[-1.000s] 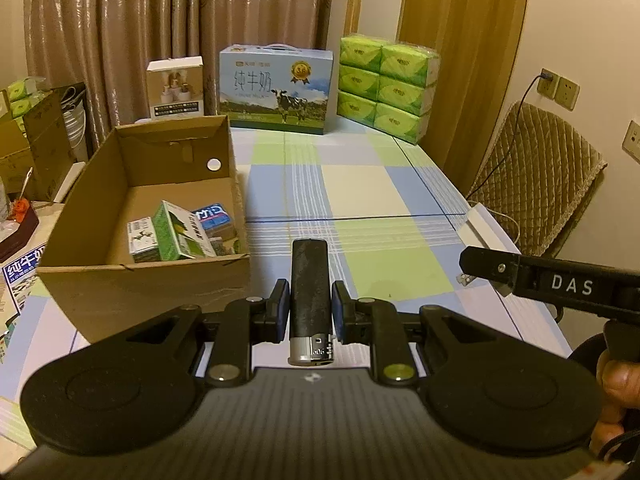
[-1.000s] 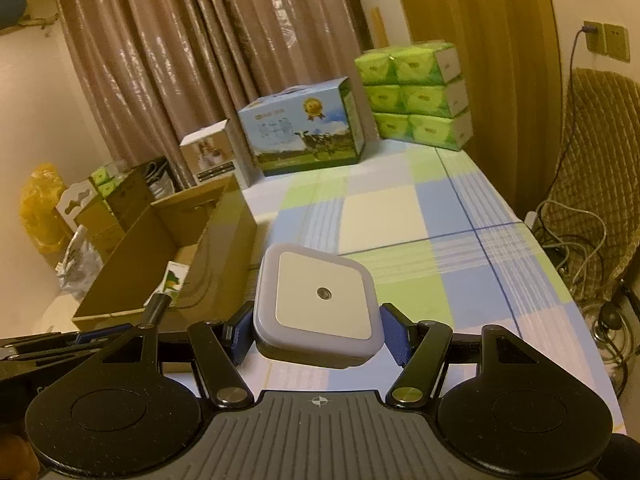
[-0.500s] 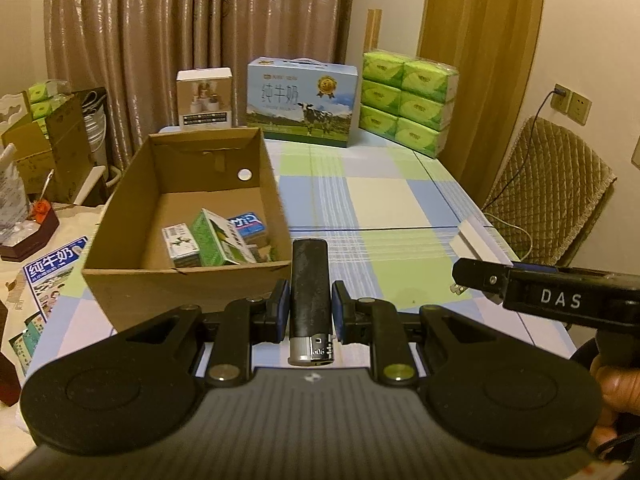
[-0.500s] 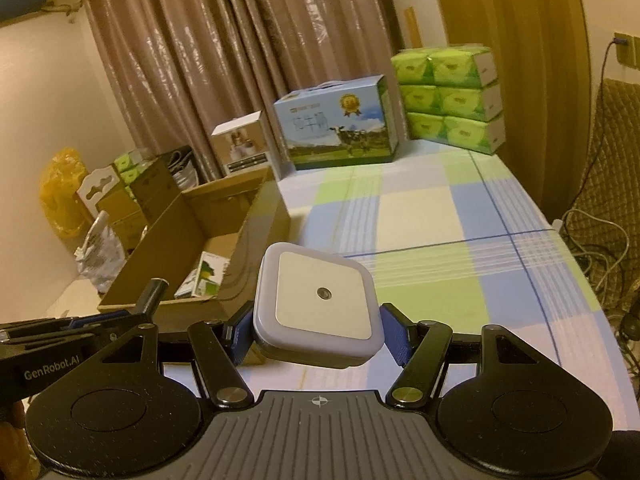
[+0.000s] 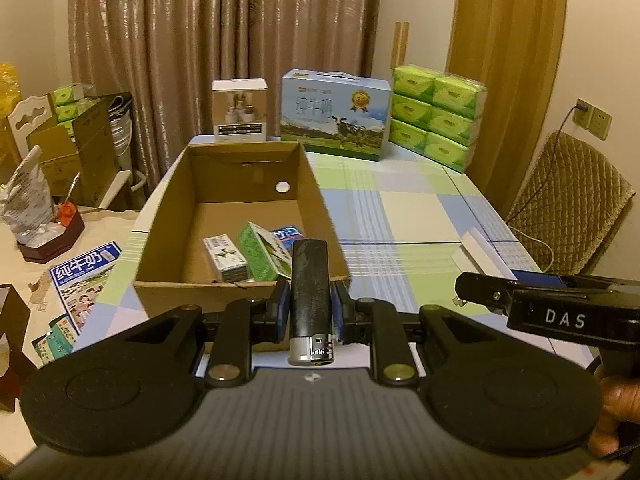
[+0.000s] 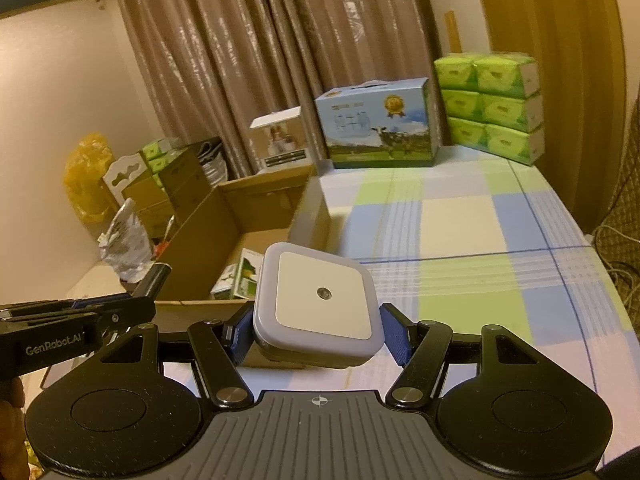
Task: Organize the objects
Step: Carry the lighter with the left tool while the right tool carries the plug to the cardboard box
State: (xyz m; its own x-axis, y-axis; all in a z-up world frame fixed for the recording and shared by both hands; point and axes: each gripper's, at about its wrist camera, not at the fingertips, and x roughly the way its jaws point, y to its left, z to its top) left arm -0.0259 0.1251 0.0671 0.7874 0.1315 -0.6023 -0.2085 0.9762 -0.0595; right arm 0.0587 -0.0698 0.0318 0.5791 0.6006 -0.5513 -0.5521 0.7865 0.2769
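Observation:
My left gripper (image 5: 309,309) is shut on a black lighter (image 5: 310,296) with a silver metal top, held just in front of the near wall of an open cardboard box (image 5: 240,294). Inside the box lie small green and white cartons (image 5: 262,250) and a blue packet (image 5: 289,235). My right gripper (image 6: 316,330) is shut on a square white night light (image 6: 320,300) with a small round sensor in its middle, near the box's (image 6: 208,216) front right corner. Each gripper shows at the edge of the other's view.
On the checked tablecloth (image 5: 408,216) at the back stand a blue milk carton case (image 5: 335,114), a small white product box (image 5: 239,110) and stacked green tissue packs (image 5: 436,116). A quilted chair (image 5: 568,204) is at the right. Leaflets (image 5: 80,276) and clutter lie left.
Both grippers have shifted left toward the cardboard box, so the box now sits more centred in both views. The lighter and the night light stay gripped as before.

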